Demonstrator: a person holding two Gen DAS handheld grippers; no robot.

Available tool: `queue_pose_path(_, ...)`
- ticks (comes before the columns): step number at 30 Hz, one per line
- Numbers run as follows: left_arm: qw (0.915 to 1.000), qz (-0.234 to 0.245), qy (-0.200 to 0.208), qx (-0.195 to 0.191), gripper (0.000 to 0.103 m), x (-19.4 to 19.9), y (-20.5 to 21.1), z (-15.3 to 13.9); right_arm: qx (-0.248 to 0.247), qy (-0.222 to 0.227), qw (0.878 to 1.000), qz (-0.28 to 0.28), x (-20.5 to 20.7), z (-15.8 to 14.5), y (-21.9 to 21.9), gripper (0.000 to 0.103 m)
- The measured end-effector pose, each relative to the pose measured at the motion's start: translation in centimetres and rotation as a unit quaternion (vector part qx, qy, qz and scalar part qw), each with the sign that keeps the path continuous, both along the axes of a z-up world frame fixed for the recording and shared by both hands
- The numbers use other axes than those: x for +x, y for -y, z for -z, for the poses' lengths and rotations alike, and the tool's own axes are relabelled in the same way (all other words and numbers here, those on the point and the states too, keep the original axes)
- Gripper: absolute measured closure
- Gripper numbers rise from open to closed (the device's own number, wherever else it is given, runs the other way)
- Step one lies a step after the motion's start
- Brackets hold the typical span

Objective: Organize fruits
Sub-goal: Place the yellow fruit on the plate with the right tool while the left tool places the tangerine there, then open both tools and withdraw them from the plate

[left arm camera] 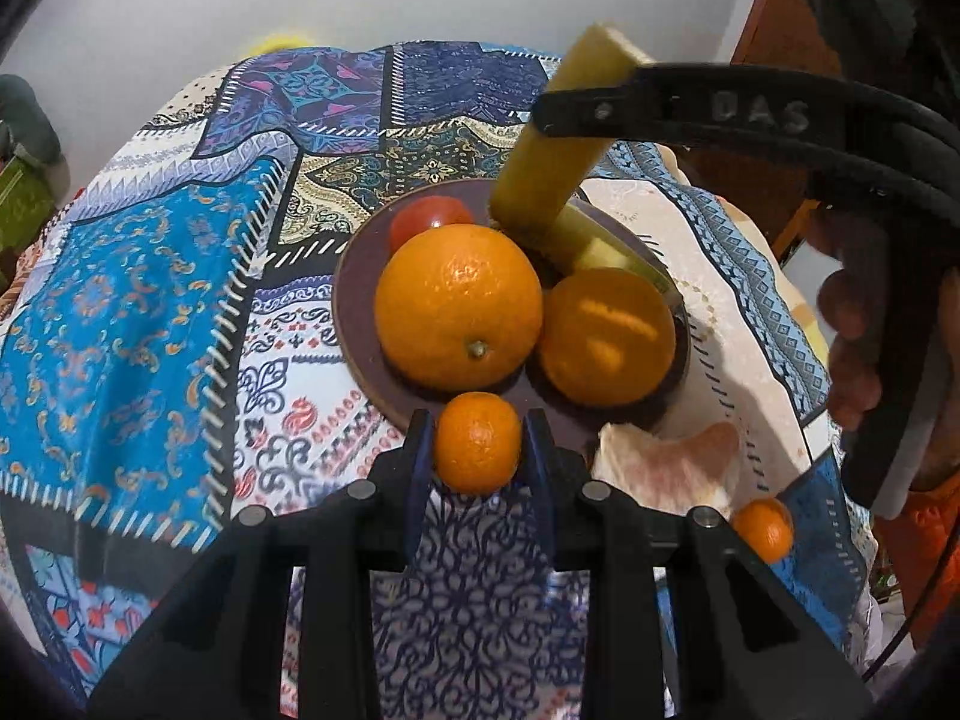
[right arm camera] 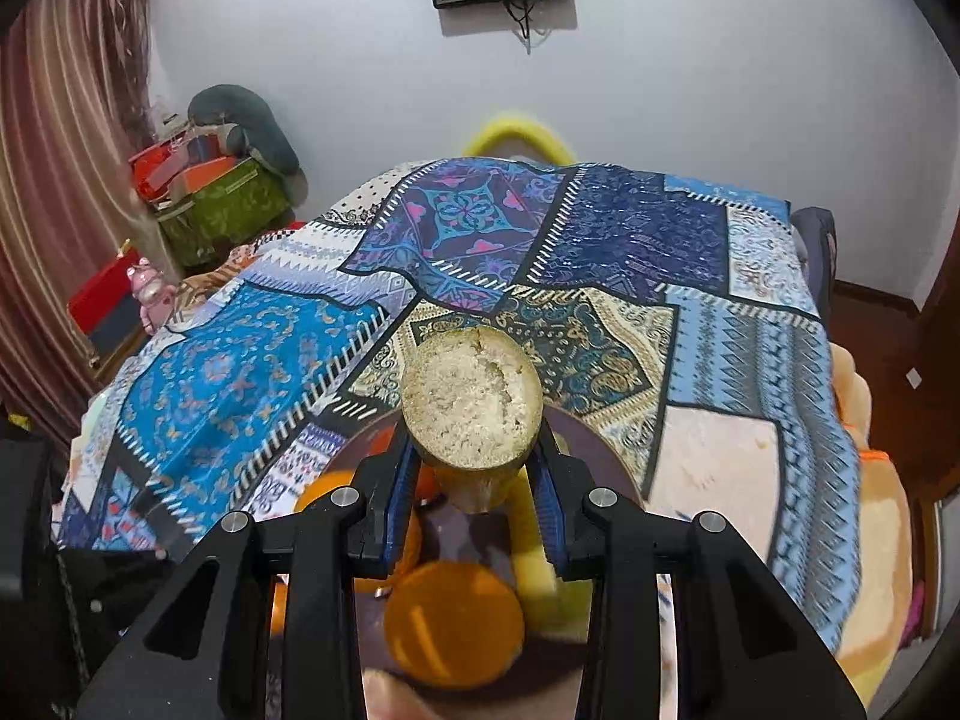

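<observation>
While tilted downward, left gripper (left arm camera: 478,441) clasping mandarin (left arm camera: 477,443)

Both views are being lit evenly by soft indoor light, and no single lamp is being shown. A bright glare streak is being thrown across the cut orange (left arm camera: 606,336) on the plate (left arm camera: 360,324), and a small highlight is being carried by the whole orange (left arm camera: 459,306). Dark contact shadows are being cast under the fruit. Straight lines are being bent strongly toward the edges, and the corners are being blacked out by the fisheye rim. The patchwork cloth (right arm camera: 252,354) is being smeared by motion blur in places, and the nearest fruit in the right wrist view is being rendered out of focus.
</observation>
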State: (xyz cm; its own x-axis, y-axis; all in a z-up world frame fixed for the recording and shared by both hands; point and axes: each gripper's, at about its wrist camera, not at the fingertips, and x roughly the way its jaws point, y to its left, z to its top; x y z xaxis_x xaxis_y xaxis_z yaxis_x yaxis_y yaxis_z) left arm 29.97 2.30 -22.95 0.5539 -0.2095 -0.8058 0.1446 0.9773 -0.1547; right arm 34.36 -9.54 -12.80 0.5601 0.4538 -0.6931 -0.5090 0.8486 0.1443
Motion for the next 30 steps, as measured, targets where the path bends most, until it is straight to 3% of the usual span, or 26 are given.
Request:
queue_pose_path(8, 0.9999, -0.004, -0.002, -0.01, 0.073, 0.9, 0.0, 0.2, -0.025, -0.017, 0.999, -0.017, -0.5, 2.5, -0.2, 0.071)
queue_pose_path(14, 0.9999, -0.008, -0.013, 0.001, 0.073, 1.2, 0.7, 0.7, -0.036, -0.017, 0.999, -0.026, -1.8, 2.3, 0.5, 0.071)
queue_pose_path(19, 0.9998, -0.006, -0.013, 0.017, 0.057, 0.6, 1.3, 0.4, -0.047, -0.014, 0.998, -0.027, -2.7, 1.9, 1.2, 0.07)
queue_pose_path(30, 0.9994, -0.023, 0.007, 0.023, 0.055, -2.2, 0.5, -2.5, -0.047, -0.014, 0.998, -0.028, -6.3, 0.8, 3.0, 0.07)
